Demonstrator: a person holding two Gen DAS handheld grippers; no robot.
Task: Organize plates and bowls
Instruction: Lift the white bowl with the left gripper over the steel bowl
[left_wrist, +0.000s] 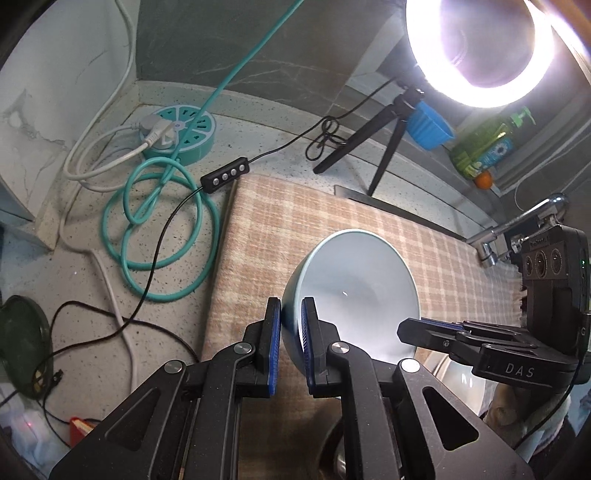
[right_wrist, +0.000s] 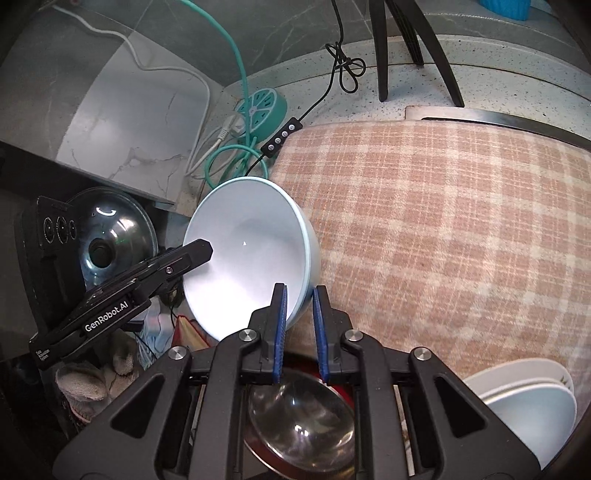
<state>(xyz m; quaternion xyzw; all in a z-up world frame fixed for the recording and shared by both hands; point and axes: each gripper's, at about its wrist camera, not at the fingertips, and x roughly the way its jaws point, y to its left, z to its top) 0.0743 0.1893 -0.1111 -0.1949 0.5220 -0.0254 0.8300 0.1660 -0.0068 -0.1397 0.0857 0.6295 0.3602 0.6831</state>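
Pale blue bowl (left_wrist: 354, 291) is held tilted above the checked cloth (left_wrist: 332, 221), gripped on opposite rim sections by both grippers. Left gripper (left_wrist: 291, 343): fingers narrow, clamped across the bowl wall, one blue pad outside and one inside. Right gripper (right_wrist: 299, 328): fingers likewise narrow and pinched on the rim of the same bowl (right_wrist: 251, 258), wall seen between the pads. In the left wrist view the right gripper (left_wrist: 436, 330) is seen entering from the right, tip at the bowl rim; in the right wrist view the left gripper (right_wrist: 192, 254) is seen from the left, tip over the rim. Cloth (right_wrist: 443, 229) is laid over the speckled desk (left_wrist: 92, 295). A stack of white bowls (right_wrist: 524, 402) is seen at lower right of the right view, on the cloth edge. A shiny metal bowl (right_wrist: 299, 424) is seen below the right fingers. A glass pot lid (right_wrist: 110, 236) sits left of the bowl. On the desk behind: teal round power strip (left_wrist: 184, 133), coiled teal cable (left_wrist: 162, 225), black inline switch (left_wrist: 225, 173), tripod (left_wrist: 373, 144) with lit ring light (left_wrist: 480, 51).
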